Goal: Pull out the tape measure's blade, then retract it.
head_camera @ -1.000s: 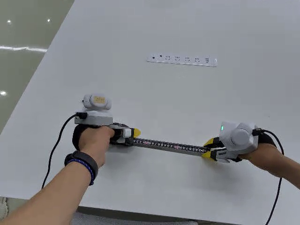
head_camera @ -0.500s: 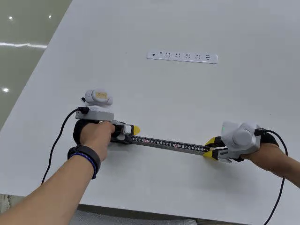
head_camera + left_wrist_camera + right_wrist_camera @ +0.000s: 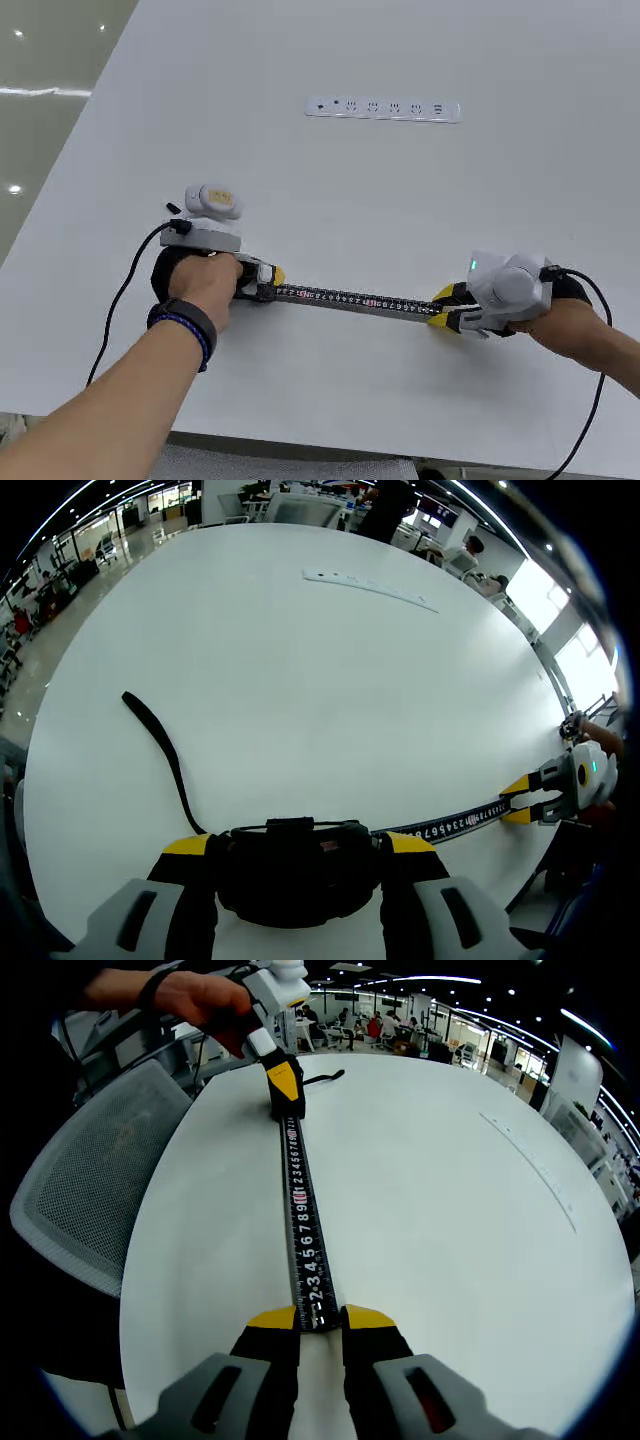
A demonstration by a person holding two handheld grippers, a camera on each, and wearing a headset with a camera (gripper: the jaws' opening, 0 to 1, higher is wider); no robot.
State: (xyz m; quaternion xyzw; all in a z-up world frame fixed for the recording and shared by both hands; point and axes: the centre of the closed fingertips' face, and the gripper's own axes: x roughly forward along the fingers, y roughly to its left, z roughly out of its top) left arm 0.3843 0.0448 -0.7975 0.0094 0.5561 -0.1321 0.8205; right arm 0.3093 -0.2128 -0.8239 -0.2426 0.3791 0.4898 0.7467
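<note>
In the lower half of the head view, the left tool (image 3: 270, 285) is closed around the tape measure case (image 3: 298, 868). The right tool (image 3: 444, 308) pinches the end of the blade (image 3: 355, 300), drawn out along the white surface (image 3: 420, 210) near its front edge. Open surface spreads from the blade up to the power strip (image 3: 383, 108) at upper centre.
</note>
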